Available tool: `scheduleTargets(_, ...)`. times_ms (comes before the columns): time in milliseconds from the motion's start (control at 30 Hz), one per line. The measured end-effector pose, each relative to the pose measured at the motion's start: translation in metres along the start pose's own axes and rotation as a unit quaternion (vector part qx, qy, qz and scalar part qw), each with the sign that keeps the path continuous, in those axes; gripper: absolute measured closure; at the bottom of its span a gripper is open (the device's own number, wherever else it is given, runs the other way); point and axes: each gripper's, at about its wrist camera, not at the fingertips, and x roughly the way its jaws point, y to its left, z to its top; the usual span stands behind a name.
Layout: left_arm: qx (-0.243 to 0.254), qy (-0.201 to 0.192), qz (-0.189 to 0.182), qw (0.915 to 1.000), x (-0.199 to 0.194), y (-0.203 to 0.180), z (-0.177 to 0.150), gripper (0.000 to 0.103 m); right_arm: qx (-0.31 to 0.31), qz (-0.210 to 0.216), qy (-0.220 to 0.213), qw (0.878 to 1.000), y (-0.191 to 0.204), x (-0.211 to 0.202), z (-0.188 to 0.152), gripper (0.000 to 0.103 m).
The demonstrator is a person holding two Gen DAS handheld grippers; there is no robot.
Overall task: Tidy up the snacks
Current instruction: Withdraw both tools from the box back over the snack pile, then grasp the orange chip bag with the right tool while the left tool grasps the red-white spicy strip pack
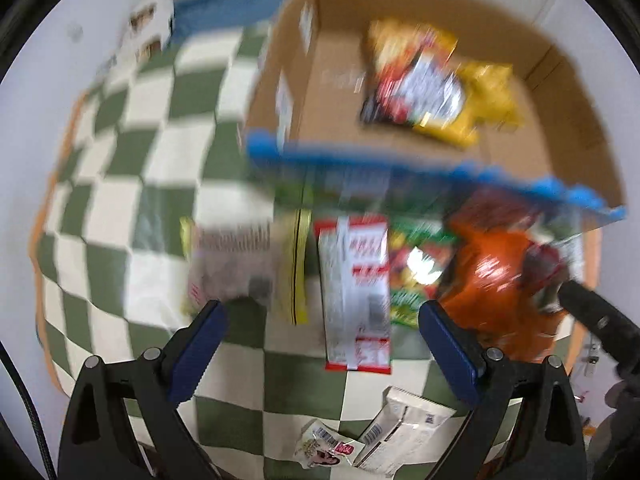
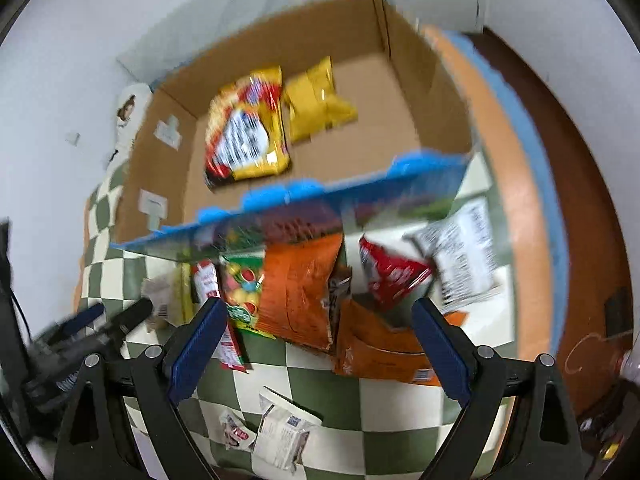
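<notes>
**Both hand-held grippers empty, snacks waiting before the box**

Your left hand-held gripper [image 1: 322,320] and right hand-held gripper [image 2: 316,320] hang with jaws apart over the checked green-and-white bench cloth [image 1: 132,184]. Pick one packet, say the crinkly orange foil bag [image 2: 298,294], grip its edge, then lift clear over the brown cardboard box [image 2: 424,96], beside the yellow bags [image 2: 248,136].
</notes>
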Motion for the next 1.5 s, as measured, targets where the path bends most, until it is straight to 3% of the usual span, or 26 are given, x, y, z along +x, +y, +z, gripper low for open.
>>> scheduleTargets(200, -0.008, 0.073, -0.013, 0.9972, 0.070, -0.004, -0.001, 0.006, 0.013, -0.001, 0.027, 1.000, 0.008, 0.046, 0.005, 0.013)
scheduleTargets(267, -0.018, 0.082, -0.026, 0.9962, 0.083, -0.003, -0.001, 0.014, 0.012, -0.012, 0.034, 0.999, 0.014, 0.057, 0.009, 0.014)
scheduleTargets(300, -0.023, 0.084, -0.031, 0.9957, 0.086, -0.001, -0.002, 0.026, 0.012, -0.013, 0.039, 0.999, 0.016, 0.063, 0.010, 0.016)
scheduleTargets(333, -0.028, 0.084, -0.036, 0.9954, 0.087, 0.000, -0.004, 0.038, 0.013, -0.015, 0.046, 0.999, 0.017, 0.071, 0.010, 0.020)
scheduleTargets(433, -0.028, 0.076, -0.040, 0.9960, 0.086, 0.004, -0.011, 0.053, 0.017, -0.025, 0.061, 0.998, 0.019, 0.087, 0.008, 0.033)
scheduleTargets(733, -0.046, 0.066, -0.042, 0.9959, 0.076, 0.030, -0.047, 0.058, -0.007, -0.038, 0.057, 0.998, 0.020, 0.084, -0.005, 0.053)
scheduleTargets(1200, -0.002, 0.039, -0.046, 0.9982, 0.037, 0.008, -0.096, 0.058, -0.025, -0.011, 0.051, 0.998, 0.013, 0.043, -0.048, 0.056)
scheduleTargets(1500, 0.041, -0.025, -0.065, 0.9967, -0.027, -0.011, -0.092, 0.059, -0.041, 0.015, 0.006, 0.999, 0.015, -0.019, -0.056, 0.056)
